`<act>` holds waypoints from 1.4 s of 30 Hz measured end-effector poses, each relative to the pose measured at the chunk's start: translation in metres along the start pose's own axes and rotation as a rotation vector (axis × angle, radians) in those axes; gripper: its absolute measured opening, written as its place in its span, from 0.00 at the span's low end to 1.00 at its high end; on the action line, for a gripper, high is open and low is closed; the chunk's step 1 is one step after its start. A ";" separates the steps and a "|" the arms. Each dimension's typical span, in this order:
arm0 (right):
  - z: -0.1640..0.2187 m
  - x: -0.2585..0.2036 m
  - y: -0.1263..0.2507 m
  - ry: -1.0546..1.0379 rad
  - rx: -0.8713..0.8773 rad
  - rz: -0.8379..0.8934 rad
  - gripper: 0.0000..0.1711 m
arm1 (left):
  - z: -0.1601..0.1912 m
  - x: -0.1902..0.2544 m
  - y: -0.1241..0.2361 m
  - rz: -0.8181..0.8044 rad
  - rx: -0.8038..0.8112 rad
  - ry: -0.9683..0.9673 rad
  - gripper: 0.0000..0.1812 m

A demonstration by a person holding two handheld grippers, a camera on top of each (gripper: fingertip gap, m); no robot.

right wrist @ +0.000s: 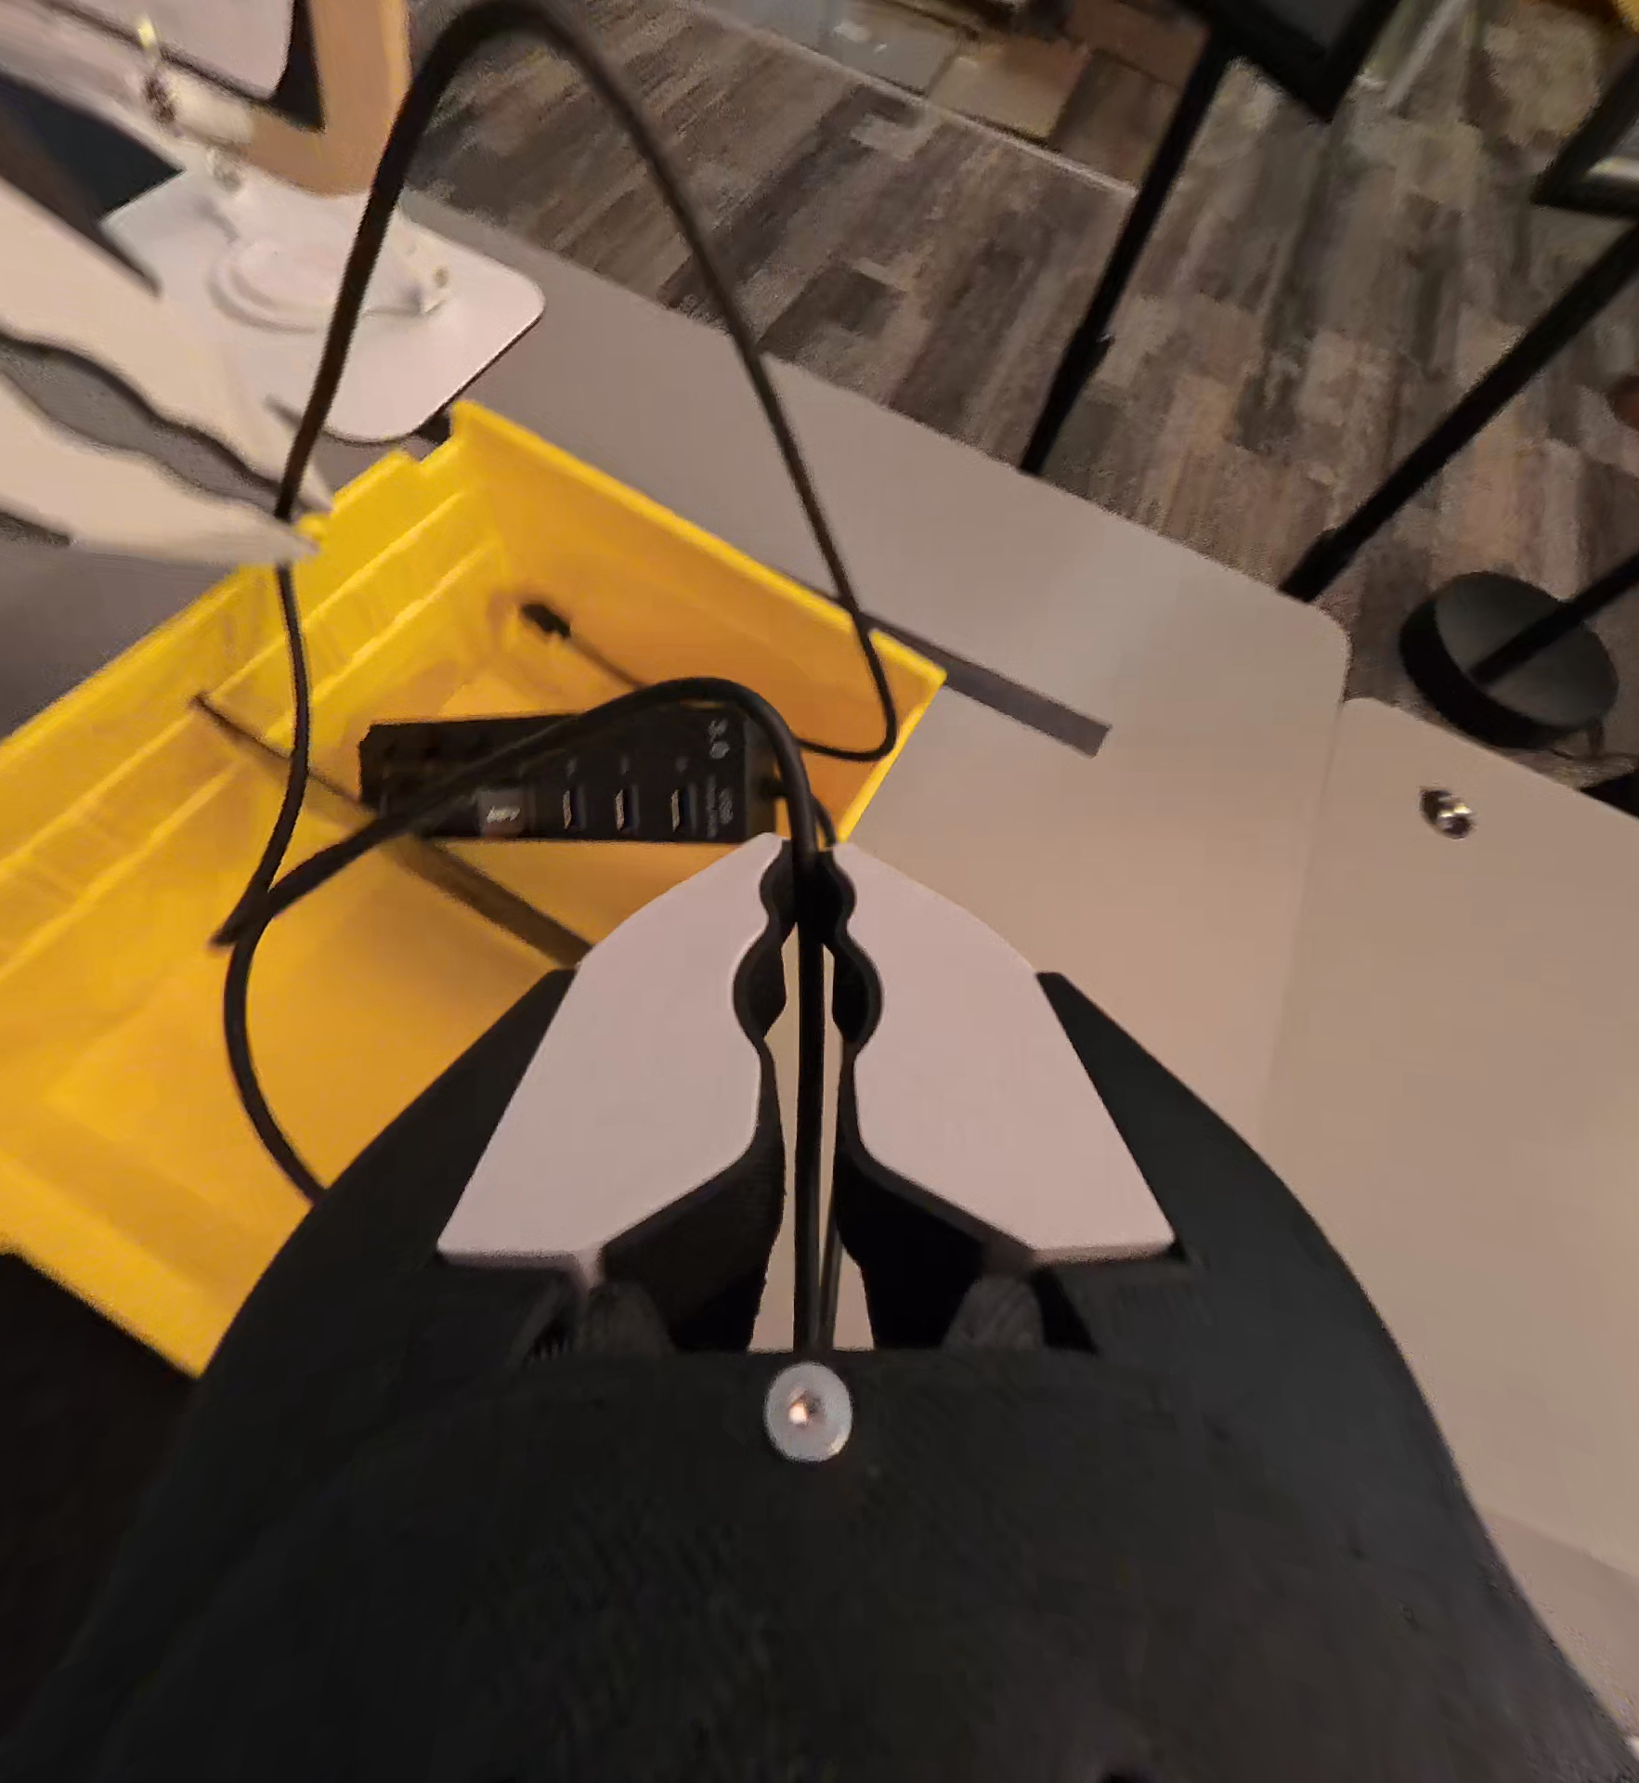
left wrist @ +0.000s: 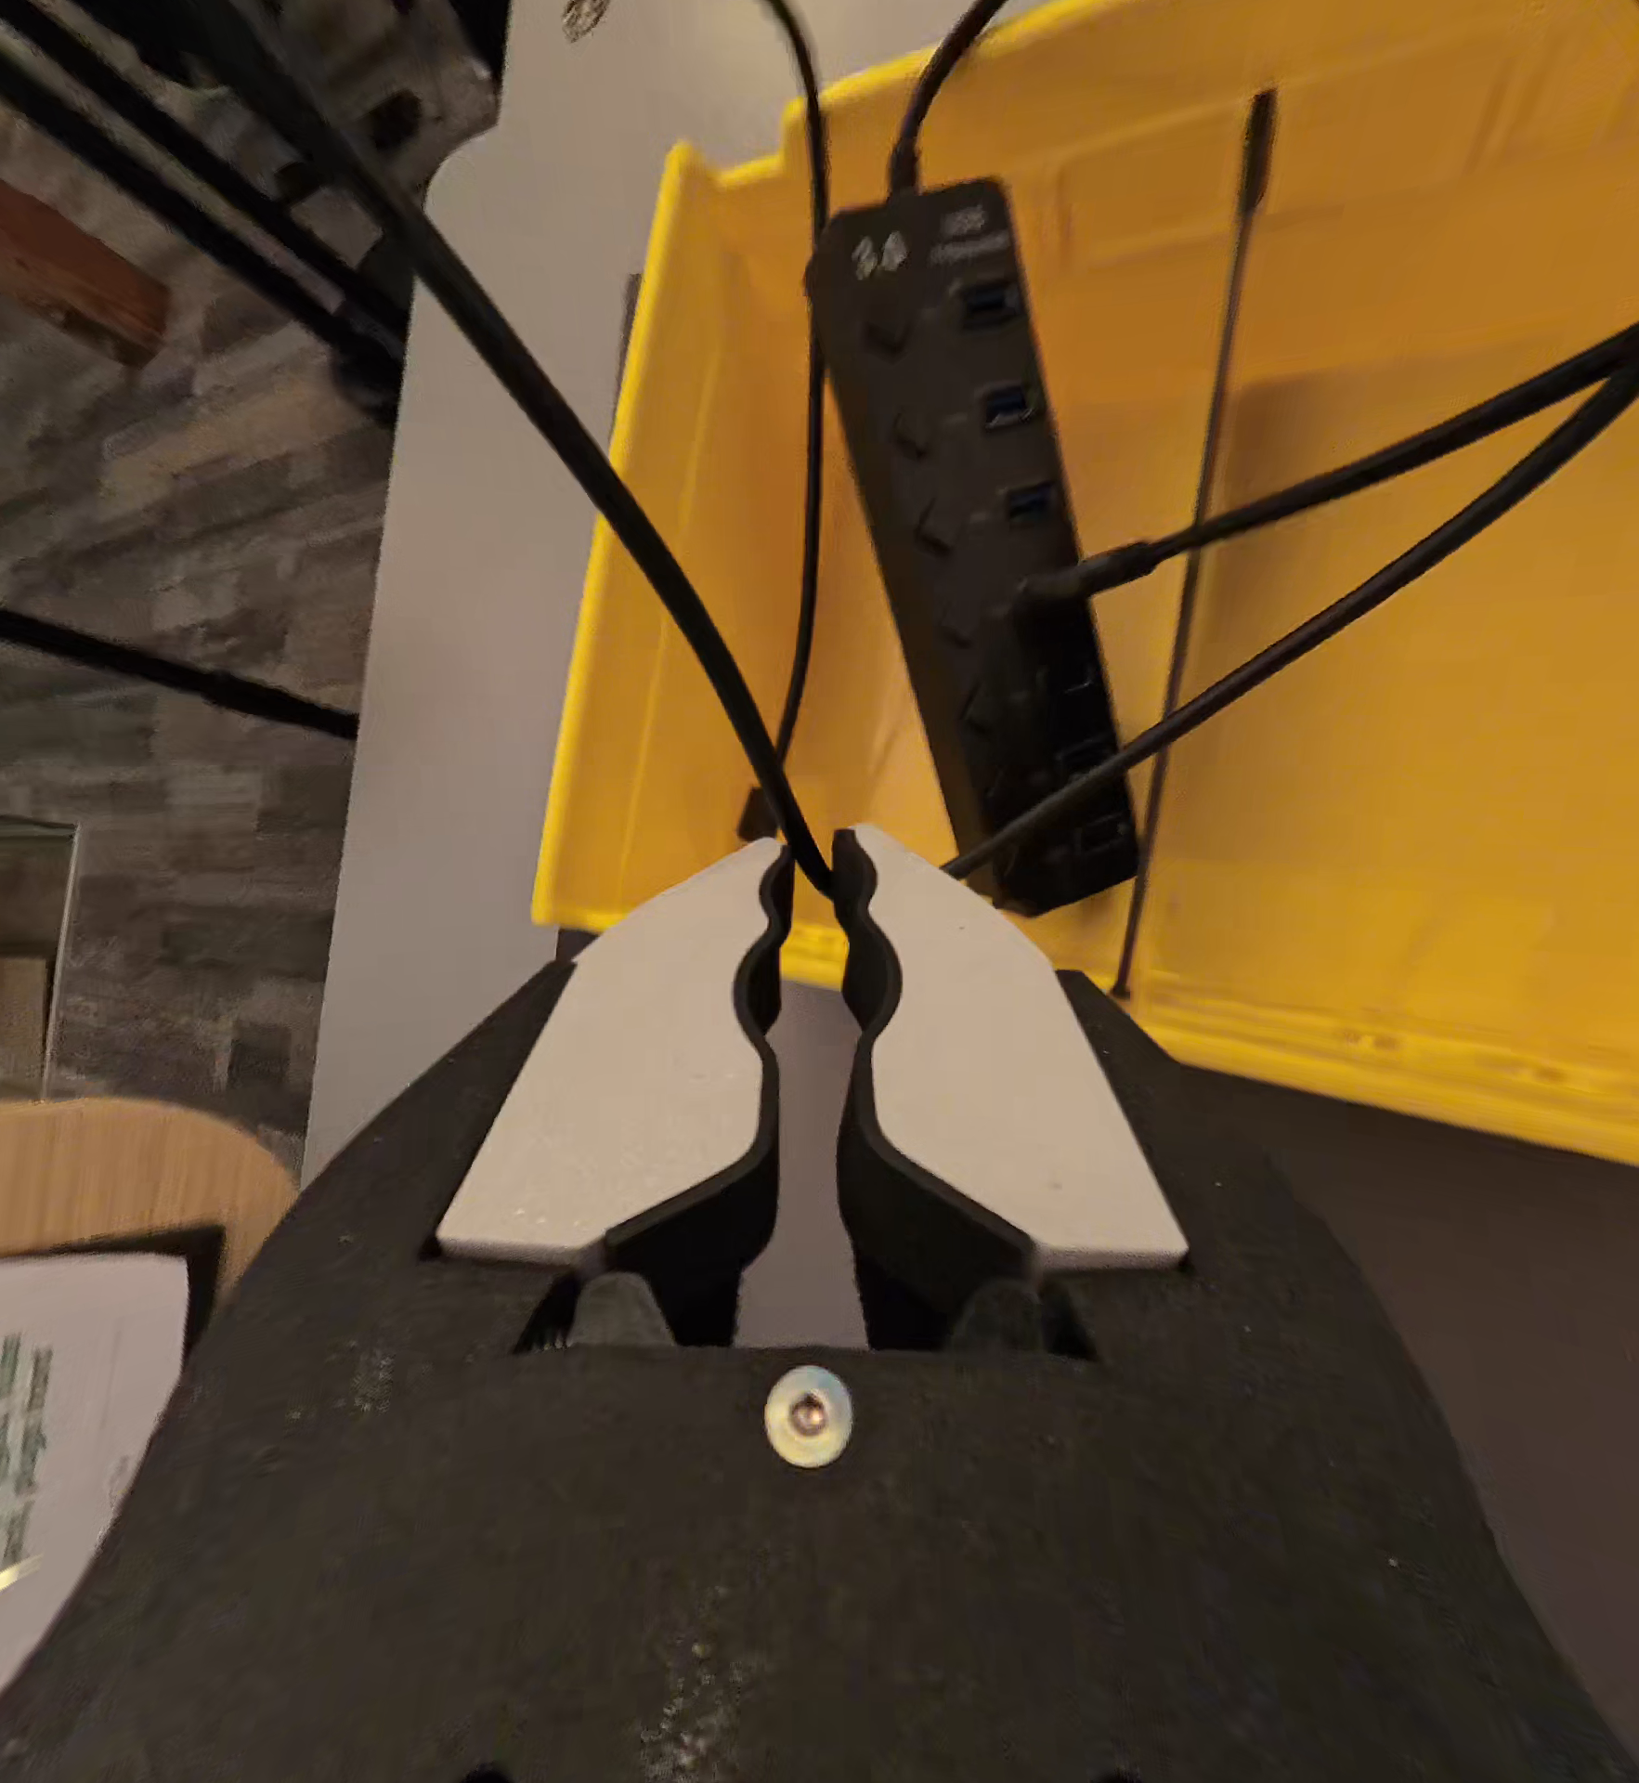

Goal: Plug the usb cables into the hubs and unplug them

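**Two grippers pinch black cable above a yellow bin holding a USB hub**

The left gripper [left wrist: 810, 859] hangs above the near edge of a yellow bin [left wrist: 1375, 675], its pale fingers [left wrist: 641, 1042] drawn nearly together, the tips clamped on a black cable [left wrist: 603, 463] that climbs away to the upper left. In the right wrist view the same gripper [right wrist: 299, 526] enters from the upper left, tilted down toward the bin's rim, the cable looping up and over from its tip.

The right gripper [right wrist: 807, 854] points downward over the bin's corner, jaws closed on a black cable strand [right wrist: 807, 1110] that runs straight back between the fingers toward the gripper body and arches forward over the hub.

The black USB hub [left wrist: 979, 540] lies on the floor of the bin, a row of blue-lined ports along its face. One black plug [left wrist: 1076, 584] sits in a port midway along the hub, its lead sweeping off to the right. A thin black rod [left wrist: 1201, 540] lies beside the hub on the bin floor.

The bin rests on a pale grey table [right wrist: 1182, 868]; a white monitor stand [right wrist: 333, 318] stands behind it, above a grey patterned carpet [right wrist: 941, 222].
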State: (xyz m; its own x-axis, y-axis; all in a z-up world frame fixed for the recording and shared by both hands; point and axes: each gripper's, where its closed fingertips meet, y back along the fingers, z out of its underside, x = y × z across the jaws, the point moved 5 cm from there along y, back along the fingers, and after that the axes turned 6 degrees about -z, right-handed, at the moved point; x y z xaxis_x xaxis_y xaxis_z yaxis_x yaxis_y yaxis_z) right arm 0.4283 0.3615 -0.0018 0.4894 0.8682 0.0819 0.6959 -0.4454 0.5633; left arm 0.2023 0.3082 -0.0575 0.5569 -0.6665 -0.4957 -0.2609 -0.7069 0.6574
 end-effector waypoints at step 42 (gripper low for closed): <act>0.026 -0.076 -0.046 0.487 -0.184 -0.010 0.03 | -0.006 -0.037 -0.040 -0.159 -0.261 -0.473 0.02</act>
State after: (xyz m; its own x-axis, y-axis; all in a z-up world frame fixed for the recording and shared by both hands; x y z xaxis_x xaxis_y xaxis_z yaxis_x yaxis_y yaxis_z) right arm 0.3727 0.3103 -0.0557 0.1518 0.8927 0.4242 0.5740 -0.4290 0.6975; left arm 0.1970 0.3624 -0.0618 0.1436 -0.6326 -0.7610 0.0350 -0.7653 0.6428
